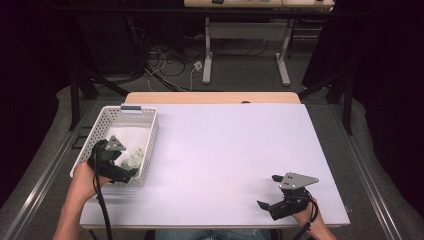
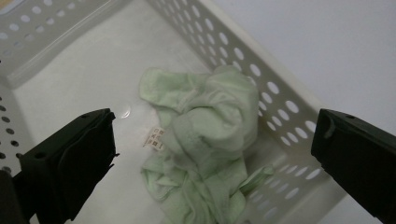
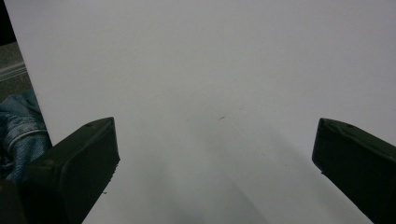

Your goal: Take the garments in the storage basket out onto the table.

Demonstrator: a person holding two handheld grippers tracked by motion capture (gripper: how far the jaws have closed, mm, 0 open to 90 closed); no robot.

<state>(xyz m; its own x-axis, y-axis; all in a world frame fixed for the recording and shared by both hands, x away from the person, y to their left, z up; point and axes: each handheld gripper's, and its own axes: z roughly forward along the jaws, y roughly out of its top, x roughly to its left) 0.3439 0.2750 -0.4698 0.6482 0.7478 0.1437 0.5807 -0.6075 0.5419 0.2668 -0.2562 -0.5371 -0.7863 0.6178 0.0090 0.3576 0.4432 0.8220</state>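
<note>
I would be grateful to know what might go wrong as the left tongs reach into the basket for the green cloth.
The green cloth lies bunched against the perforated wall of the white basket, so one jaw of the open left tongs may strike or snag the wall. A pinch on a loose fold could slip. Lifting may also drag the light basket, as the right tongs are far away.

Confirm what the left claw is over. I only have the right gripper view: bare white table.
Observer: The left claw hangs open above a crumpled pale green cloth in a white perforated basket.
Operator: Touching the cloth?
Observer: Not gripping it; the jaws stand wide apart on either side. Contact I cannot tell.
Operator: Where is the basket?
Observer: At the left edge of the table, far from the right claw near the front right corner.
</note>
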